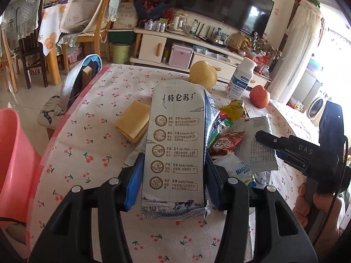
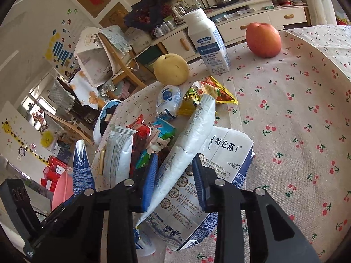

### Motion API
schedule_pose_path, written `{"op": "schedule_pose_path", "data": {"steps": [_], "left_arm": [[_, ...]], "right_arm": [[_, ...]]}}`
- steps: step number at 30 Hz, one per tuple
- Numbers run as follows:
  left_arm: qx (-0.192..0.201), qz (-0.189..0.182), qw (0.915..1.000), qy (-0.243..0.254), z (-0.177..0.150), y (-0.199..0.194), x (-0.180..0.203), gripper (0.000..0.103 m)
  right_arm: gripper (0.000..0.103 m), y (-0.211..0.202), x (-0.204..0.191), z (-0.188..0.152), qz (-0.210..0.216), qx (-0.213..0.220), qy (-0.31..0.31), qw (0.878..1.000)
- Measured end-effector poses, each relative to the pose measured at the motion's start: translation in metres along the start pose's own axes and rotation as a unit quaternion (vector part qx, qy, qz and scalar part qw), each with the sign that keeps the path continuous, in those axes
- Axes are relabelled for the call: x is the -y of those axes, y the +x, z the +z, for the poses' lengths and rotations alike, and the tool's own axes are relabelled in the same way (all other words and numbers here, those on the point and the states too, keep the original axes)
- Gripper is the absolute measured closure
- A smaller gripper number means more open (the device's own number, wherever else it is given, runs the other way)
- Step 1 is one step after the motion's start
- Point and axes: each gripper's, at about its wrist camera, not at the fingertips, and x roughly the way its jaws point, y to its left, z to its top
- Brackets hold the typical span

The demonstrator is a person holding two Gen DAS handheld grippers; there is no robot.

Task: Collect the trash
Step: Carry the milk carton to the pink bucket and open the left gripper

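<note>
My left gripper is shut on a flattened white and blue milk carton, held above the table. The carton's edge also shows in the right wrist view. My right gripper is shut on a crumpled white wrapper and shows in the left wrist view. Under it lies a second flattened milk carton. A heap of snack wrappers lies beside it, with a yellow and red packet and a crushed bottle.
A pear, an apple and an upright white bottle stand at the far side of the cherry-print tablecloth. A yellow folded cloth lies left of the heap. A pink bin stands at the table's left.
</note>
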Motion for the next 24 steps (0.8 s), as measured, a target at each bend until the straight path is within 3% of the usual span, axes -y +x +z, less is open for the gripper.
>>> {"op": "schedule_pose_path", "data": {"steps": [9,19,24], "left_arm": [[0.037,0.025,0.9987,-0.023,0.003,-0.02,-0.018,0.05],[0.091,0.071,0.9925,-0.037,0.005,-0.052,-0.033,0.05],[0.123,0.107,0.9852,-0.054,0.007,-0.07,-0.045,0.05]], "right_arm": [[0.093,-0.017,-0.001,0.001,0.0,0.017,0.007,1.0],[0.095,-0.059,-0.02,0.003,0.009,0.071,-0.007,0.997],[0.095,-0.077,-0.054,0.005,0.04,0.089,-0.023,0.995]]}}
